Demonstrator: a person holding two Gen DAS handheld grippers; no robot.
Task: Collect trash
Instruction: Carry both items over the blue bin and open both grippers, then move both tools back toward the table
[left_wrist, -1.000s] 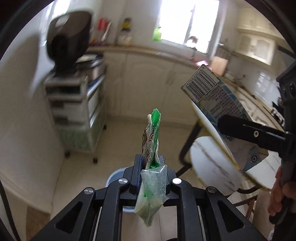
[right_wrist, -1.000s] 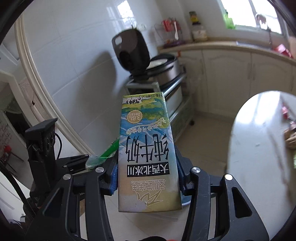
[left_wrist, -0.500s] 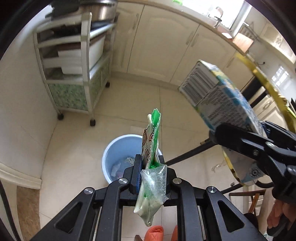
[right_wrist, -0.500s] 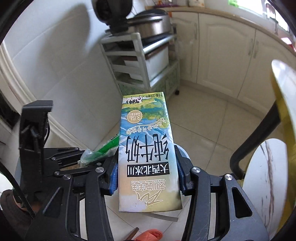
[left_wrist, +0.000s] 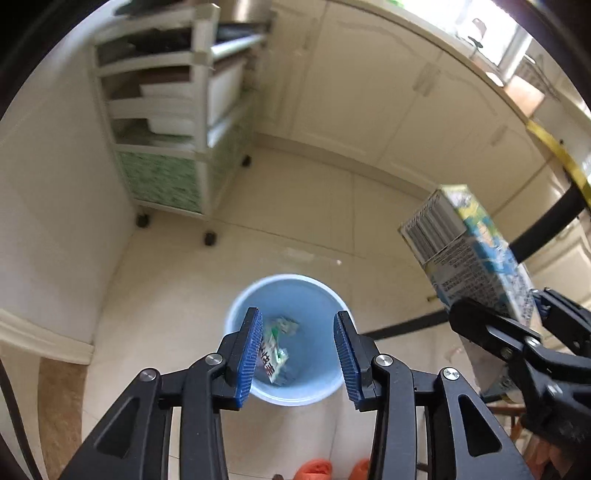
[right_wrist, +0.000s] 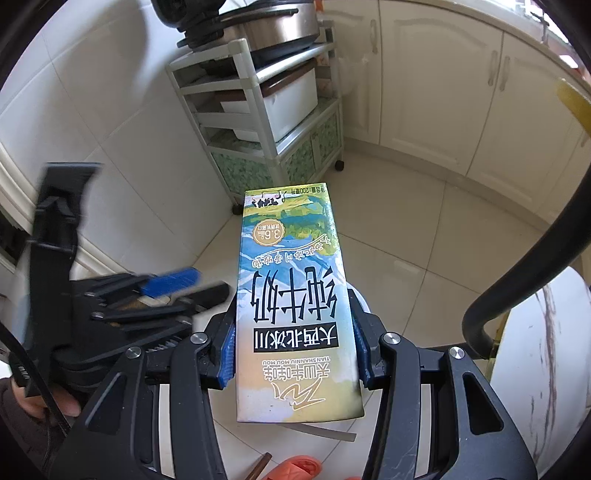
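My left gripper (left_wrist: 297, 350) is open and empty, right above a light blue trash bin (left_wrist: 321, 295) on the floor. A green and white wrapper (left_wrist: 274, 354) is inside the bin, below the jaws. My right gripper (right_wrist: 293, 354) is shut on a blue and yellow milk carton (right_wrist: 293, 306); in the left wrist view the carton (left_wrist: 469, 254) is up to the right of the bin. The left gripper also shows blurred in the right wrist view (right_wrist: 173, 291).
A white rolling shelf cart (left_wrist: 173, 122) with a cooker stands against the wall at the back left. Cream cabinets (left_wrist: 388, 99) run along the back. A round table's edge (right_wrist: 535, 350) and black chair frame (right_wrist: 524, 273) are at right. Orange slippers (left_wrist: 332, 469) lie below.
My left gripper has opened and the wrapper has dropped out of it into the blue bin. Both grippers have tilted further down toward the floor. The right one still holds the carton.
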